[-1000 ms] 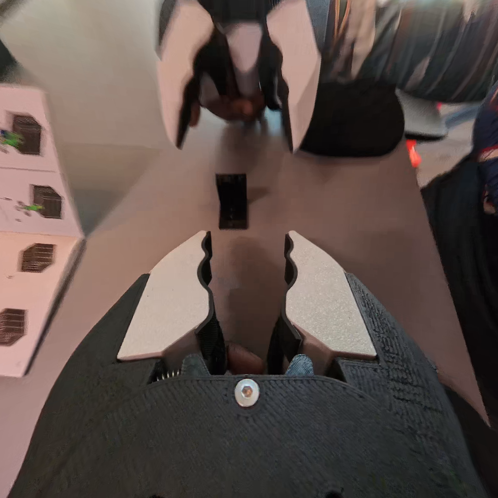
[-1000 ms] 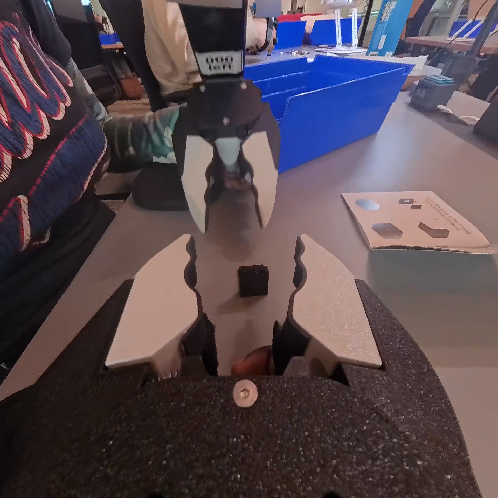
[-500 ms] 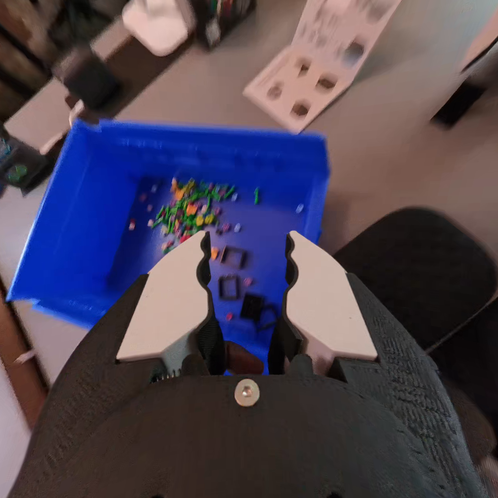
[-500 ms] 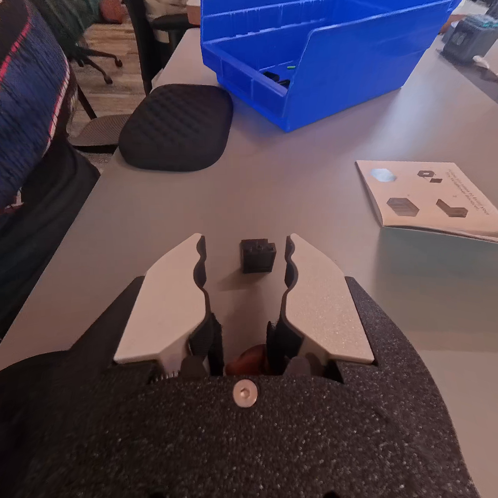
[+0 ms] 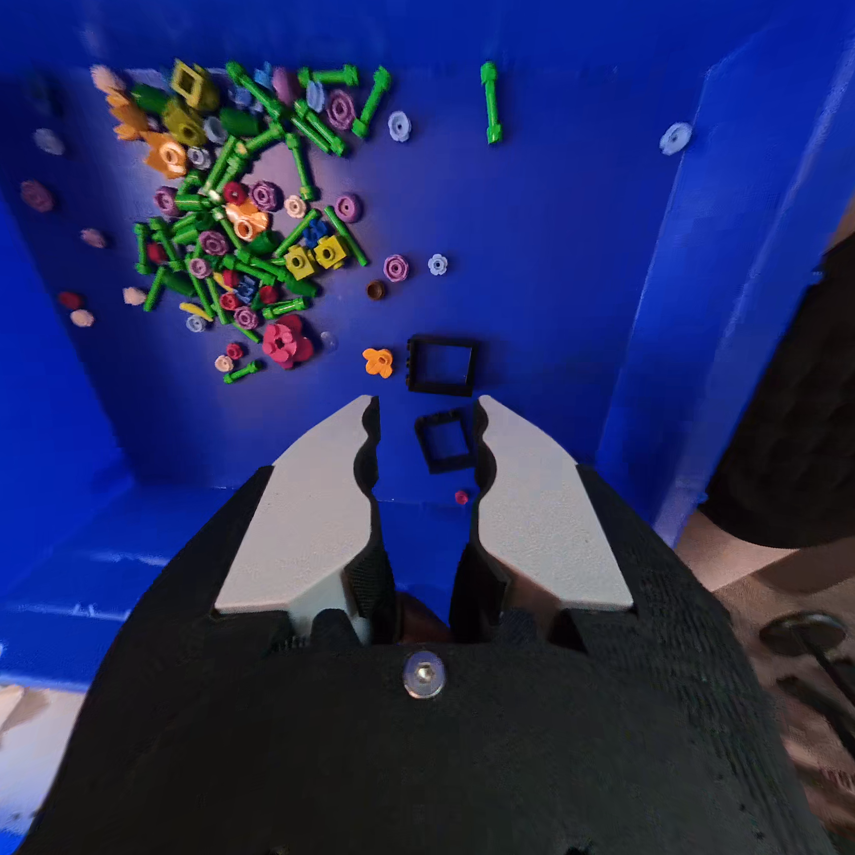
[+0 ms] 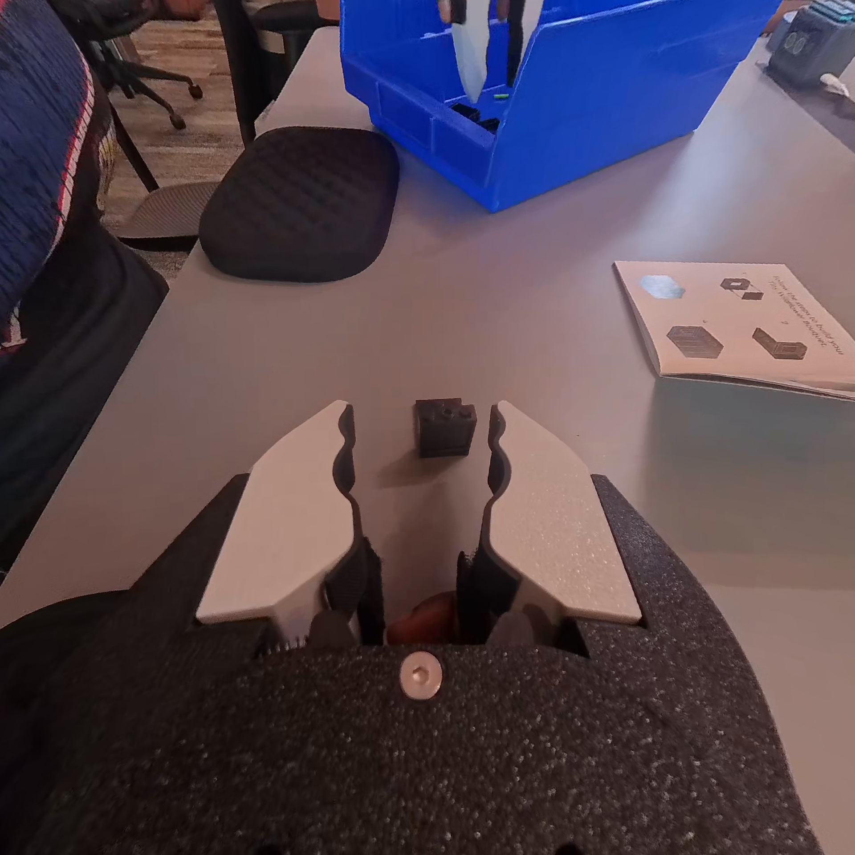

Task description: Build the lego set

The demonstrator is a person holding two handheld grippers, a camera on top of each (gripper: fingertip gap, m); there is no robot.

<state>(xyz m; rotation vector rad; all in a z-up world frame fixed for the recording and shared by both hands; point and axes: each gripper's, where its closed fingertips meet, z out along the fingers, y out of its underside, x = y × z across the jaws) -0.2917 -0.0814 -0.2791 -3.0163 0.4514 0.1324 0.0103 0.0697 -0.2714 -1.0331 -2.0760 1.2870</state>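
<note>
1. The left gripper is down inside the blue bin, jaws spread with nothing between them. It's lined up over the smaller black frame piece, which sits between the fingertips but a bit off to the right finger. My guess is that's the next part being fetched.

2. A bigger black frame lies just past it, with an orange flower piece right beside that. The rest of the lego is a messy pile of green stems and coloured flower bits toward the far left of the bin floor, so the black parts are easy to get at on their own.

3. The right gripper is over the desk, jaws apart too, holding nothing. The small black build stands on the desk between its fingertips, closer to the right one, not touching either. Looks parked there to steady or grab the build once the new part arrives.

4. From the right wrist view you can see the left gripper dipping into the bin at the far end of the desk.

5. The instruction booklet lies open on the right, near enough to glance at. It shows diagrams of black parts plus a line of printed text. No brand marks that I can make out on the bin or grippers.

6. A black padded rest sits at the desk edge beside the bin.
</note>
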